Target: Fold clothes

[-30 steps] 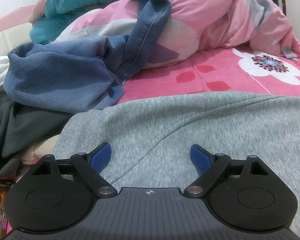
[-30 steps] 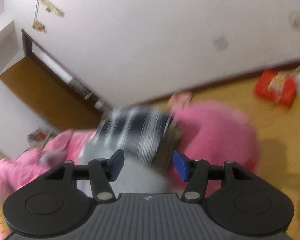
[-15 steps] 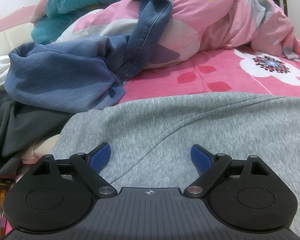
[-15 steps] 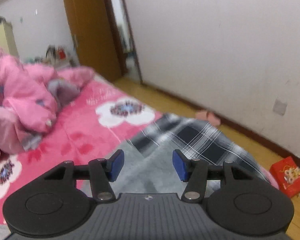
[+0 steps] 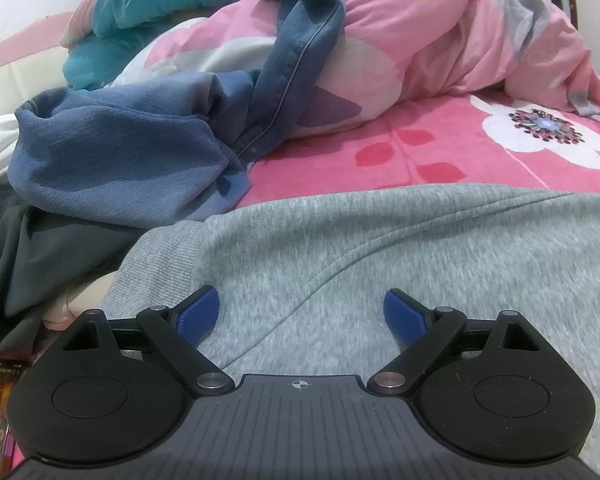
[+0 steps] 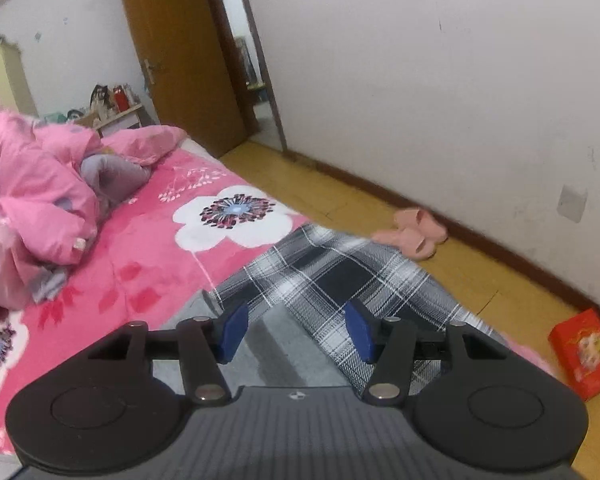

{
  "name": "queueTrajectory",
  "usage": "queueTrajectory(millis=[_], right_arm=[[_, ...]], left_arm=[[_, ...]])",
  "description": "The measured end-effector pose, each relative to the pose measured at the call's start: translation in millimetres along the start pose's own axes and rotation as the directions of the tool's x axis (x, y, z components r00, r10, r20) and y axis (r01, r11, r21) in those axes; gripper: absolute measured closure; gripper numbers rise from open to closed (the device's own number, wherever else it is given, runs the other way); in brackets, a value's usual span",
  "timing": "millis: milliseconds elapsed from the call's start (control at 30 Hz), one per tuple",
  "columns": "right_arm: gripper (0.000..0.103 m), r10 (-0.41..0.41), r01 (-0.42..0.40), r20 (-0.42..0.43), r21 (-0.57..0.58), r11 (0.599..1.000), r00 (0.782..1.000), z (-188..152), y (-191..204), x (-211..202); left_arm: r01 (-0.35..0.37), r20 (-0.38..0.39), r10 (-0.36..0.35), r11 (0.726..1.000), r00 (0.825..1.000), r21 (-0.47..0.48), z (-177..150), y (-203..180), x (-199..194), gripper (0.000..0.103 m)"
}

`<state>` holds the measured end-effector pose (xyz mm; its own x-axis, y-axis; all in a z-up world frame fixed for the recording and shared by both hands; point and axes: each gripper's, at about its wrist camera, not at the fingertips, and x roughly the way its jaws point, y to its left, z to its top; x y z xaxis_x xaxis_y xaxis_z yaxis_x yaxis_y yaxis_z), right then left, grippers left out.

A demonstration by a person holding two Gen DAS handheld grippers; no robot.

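2 grippers, left gripper [image 5: 302,310] and right gripper [image 6: 296,332], hover released over the grey sweatshirt [image 5: 380,248].

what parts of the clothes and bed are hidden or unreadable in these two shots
- Left wrist view: the near part of the grey sweatshirt is hidden under the left claw body; its right side is cut by the frame edge.
- Left wrist view: the dark grey garment runs off the left edge.
- Right wrist view: the plaid garment lower part is covered by the right claw.
- Right wrist view: items on the far shelf are too small to identify.
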<state>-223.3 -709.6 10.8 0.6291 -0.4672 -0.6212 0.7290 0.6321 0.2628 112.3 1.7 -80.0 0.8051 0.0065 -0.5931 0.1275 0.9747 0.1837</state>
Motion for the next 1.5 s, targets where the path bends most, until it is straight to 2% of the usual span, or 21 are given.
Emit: queueTrajectory(millis=[33, 67, 100, 133, 167, 300, 467, 567, 833, 967, 1067, 1100, 1167, 1267, 1367, 1433, 1500], right_arm=[[0.048, 0.015, -0.015, -0.029, -0.002, 1.000, 0.999, -1.8, -0.6, 4.1], [0.063, 0.026, -0.027, -0.056, -0.016, 0.999, 0.998, -5.0, 0.4, 6.8], [0.082, 0.021, -0.024, -0.063, -0.040, 0.999, 0.998, -8.0, 3.5, 6.3], [0.091, 0.014, -0.017, -0.044, -0.069, 0.997, 0.999, -10.7, 8.4, 1.0], [0.095, 0.024, -0.025, -0.016, -0.086, 0.996, 1.000, -12.3, 12.3, -7.1], [0.096, 0.061, -0.043, 0.124, -0.141, 0.989, 0.990, -7.4, 29.7, -44.7], [0.096, 0.108, -0.065, 0.241, -0.182, 0.981, 0.965, 17.5, 48.9, -73.2], [0.096, 0.105, -0.059, 0.245, -0.188, 0.980, 0.964, 34.3, 56.0, -62.8], [0.096, 0.056, -0.021, 0.172, -0.196, 0.980, 0.984, 40.9, 67.3, 6.1], [0.095, -0.013, 0.025, 0.067, -0.181, 0.983, 0.998, 26.5, 61.6, 54.4], [0.081, -0.072, 0.072, 0.004, -0.132, 0.989, 0.997, 17.4, 50.9, 77.3], [0.070, -0.060, 0.061, 0.013, -0.092, 0.994, 0.998, 18.0, 46.1, 74.6], [0.056, -0.048, 0.049, 0.067, -0.011, 0.999, 0.997, 23.0, 35.6, 56.6], [0.054, -0.033, 0.019, 0.165, 0.087, 0.996, 0.986, 25.3, 18.2, 4.7], [0.054, 0.055, -0.097, 0.229, 0.178, 0.979, 0.972, 7.5, -1.0, -64.3], [0.054, 0.135, -0.194, 0.238, 0.243, 0.951, 0.962, -17.5, -9.0, -107.2], [0.053, 0.199, -0.251, 0.193, 0.302, 0.920, 0.961, -53.8, -13.4, -129.9]], left_arm=[[-0.001, -0.002, 0.001, 1.000, 1.000, -0.001, 0.2, -0.1, 0.0, 0.012], [-0.003, -0.003, 0.003, 1.000, 1.000, -0.002, 0.4, -0.3, 0.1, 0.012], [-0.005, -0.005, 0.005, 1.000, 1.000, -0.003, 0.6, -0.5, 0.3, 0.012], [-0.008, -0.008, 0.008, 1.000, 1.000, -0.003, 1.0, -0.8, 0.5, 0.012], [-0.010, -0.011, 0.010, 1.000, 1.000, -0.004, 1.6, -1.1, 0.6, 0.012], [-0.017, -0.025, 0.017, 1.000, 1.000, -0.008, 3.8, -1.6, 0.8, 0.012], [-0.026, -0.034, 0.026, 1.000, 0.999, -0.013, 5.3, -2.2, 0.4, 0.012], [-0.032, -0.035, 0.031, 0.999, 0.999, -0.014, 5.4, -2.9, 0.3, 0.012], [-0.039, -0.036, 0.039, 0.999, 0.999, -0.014, 5.5, -3.9, 0.1, 0.011], [-0.044, -0.030, 0.044, 0.999, 0.999, -0.010, 4.1, -4.6, 0.3, 0.010], [-0.045, -0.032, 0.045, 0.999, 0.998, -0.007, 4.8, -4.7, 1.3, 0.010], [-0.045, -0.035, 0.044, 0.999, 0.998, -0.007, 5.4, -4.3, 1.7, 0.010], [-0.043, -0.041, 0.042, 0.999, 0.998, -0.009, 6.7, -3.6, 2.1, 0.010], [-0.041, -0.039, 0.041, 0.999, 0.998, -0.010, 7.5, -3.6, 0.5, 0.010], [-0.036, -0.034, 0.035, 0.999, 0.999, -0.010, 8.3, -3.8, -2.6, 0.010], [-0.019, -0.026, 0.019, 1.000, 0.999, -0.013, 9.6, -4.1, -8.2, 0.010], [-0.003, -0.018, 0.003, 1.000, 1.000, -0.015, 11.0, -4.4, -13.9, 0.010]])
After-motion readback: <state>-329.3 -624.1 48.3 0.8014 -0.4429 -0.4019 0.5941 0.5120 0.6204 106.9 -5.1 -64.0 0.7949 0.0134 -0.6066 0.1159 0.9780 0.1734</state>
